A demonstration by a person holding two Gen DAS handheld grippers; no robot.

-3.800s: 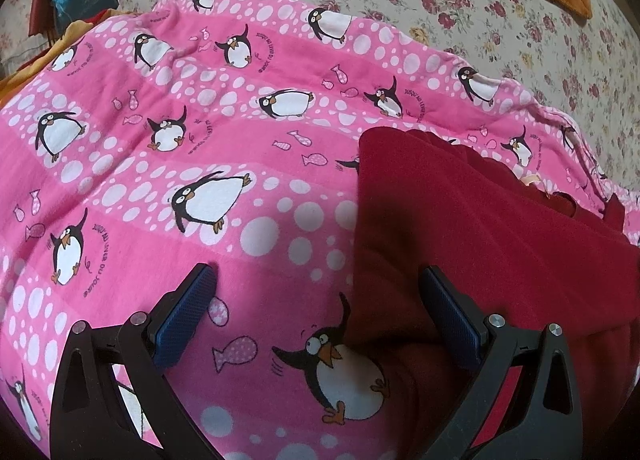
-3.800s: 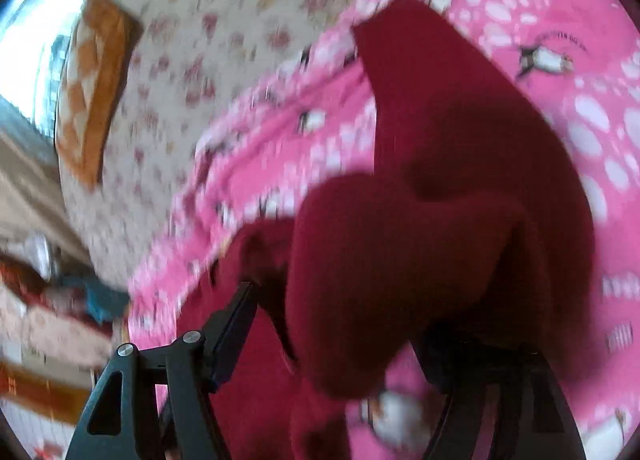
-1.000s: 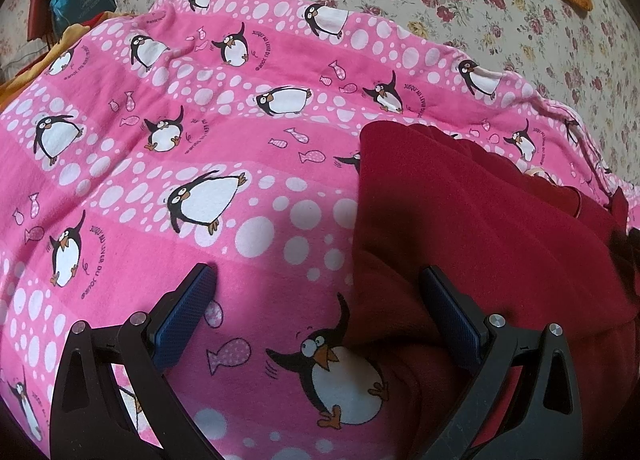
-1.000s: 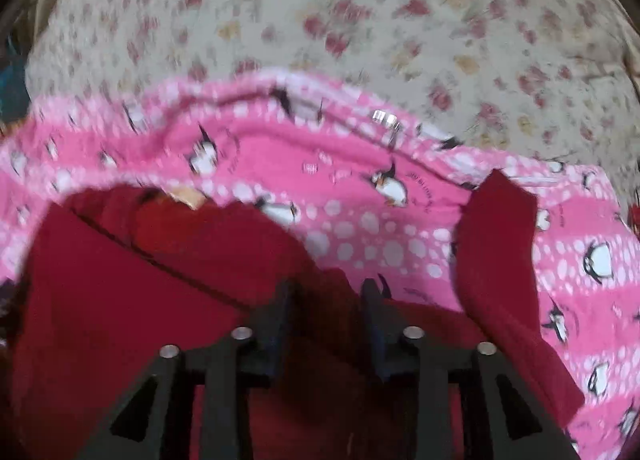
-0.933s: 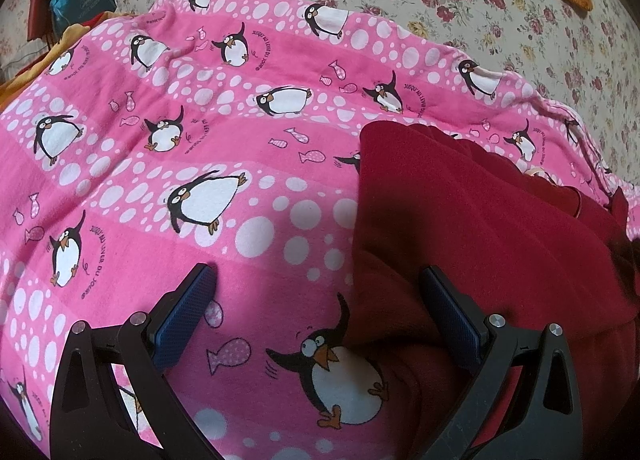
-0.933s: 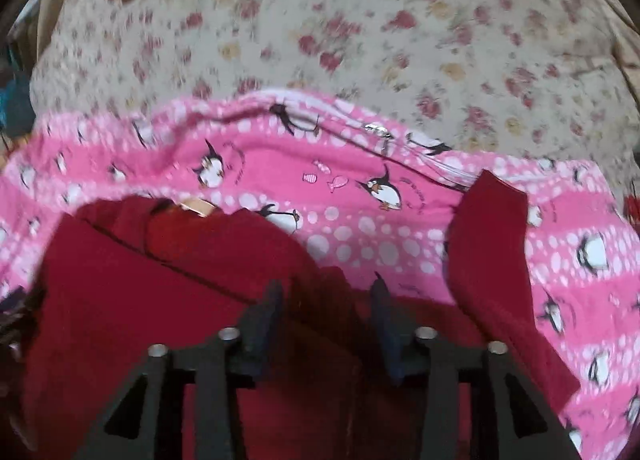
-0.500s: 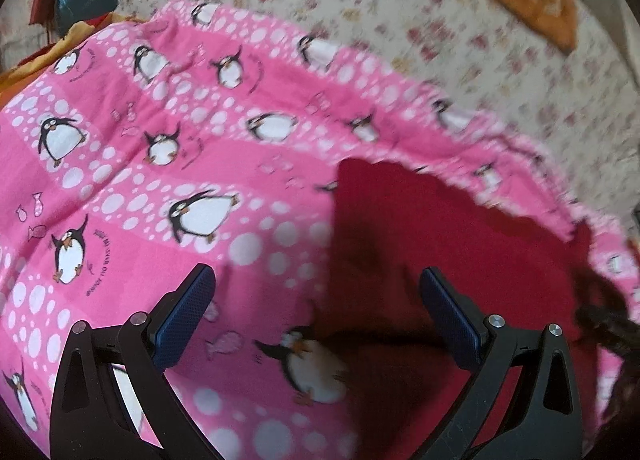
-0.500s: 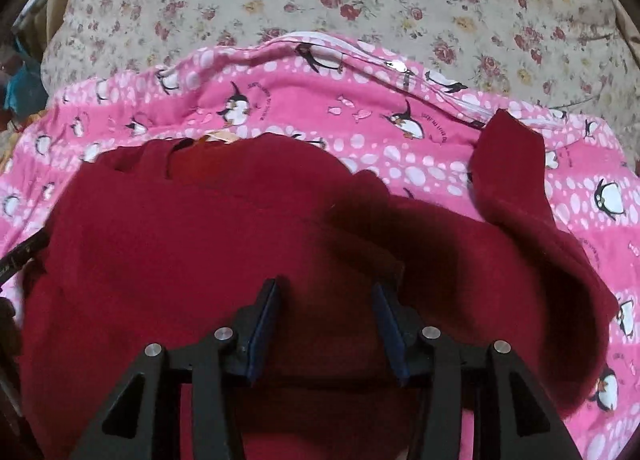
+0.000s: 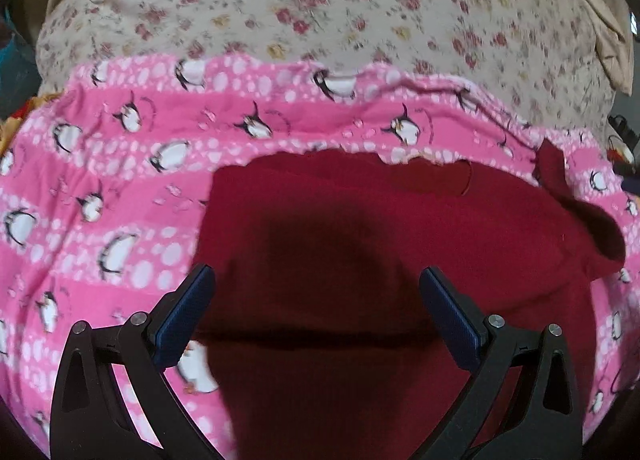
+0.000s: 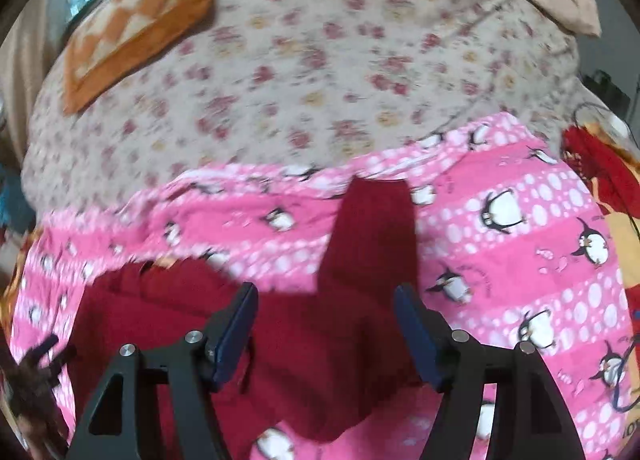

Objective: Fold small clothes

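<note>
From the left wrist, the left tongs (image 9: pixel 316 292) stand wide apart above the dark red garment (image 9: pixel 400 244), gripping nothing. The garment lies spread on the pink penguin blanket (image 9: pixel 120 163) that covers the near part of the bed, probably laid there as a flat folding surface; the floral bedsheet (image 9: pixel 320 7) runs to the far edge.

From the right wrist, the right tongs (image 10: pixel 326 316) are opening over the garment's near part; cloth shows between them, yet the pads (image 10: pixel 236 332) do not press it. One sleeve (image 10: pixel 372 227) stretches toward the blanket's far edge, apparently left out for folding in.
</note>
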